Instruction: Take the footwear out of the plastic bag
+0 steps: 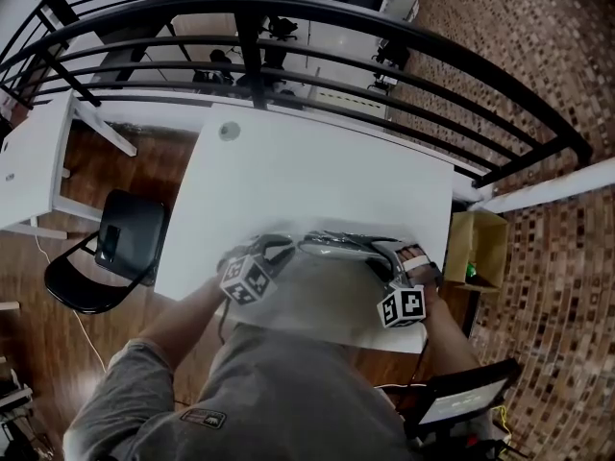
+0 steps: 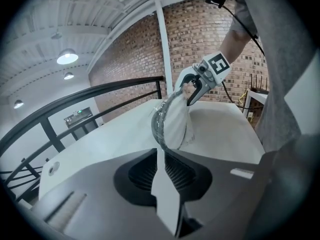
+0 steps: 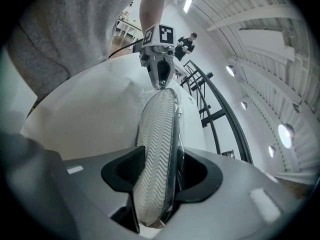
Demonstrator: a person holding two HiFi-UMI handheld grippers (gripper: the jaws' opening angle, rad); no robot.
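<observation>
A light-soled piece of footwear [image 3: 157,149] in a clear plastic bag [image 1: 336,243] hangs between both grippers over the near edge of the white table [image 1: 307,171]. My right gripper [image 3: 155,194] is shut on the footwear's heel end through the film; its zigzag tread faces the camera. In the head view this gripper [image 1: 392,262] is at the bag's right end. My left gripper [image 2: 167,194] pinches a thin strip of the bag film, which runs taut to the footwear [image 2: 172,124]. The head view puts that gripper [image 1: 277,250] at the bag's left end.
A black chair [image 1: 120,248] stands left of the table and an open cardboard box [image 1: 476,248] sits on the floor at its right. A black railing [image 1: 288,27] curves behind the table. Another white table [image 1: 34,161] is at far left.
</observation>
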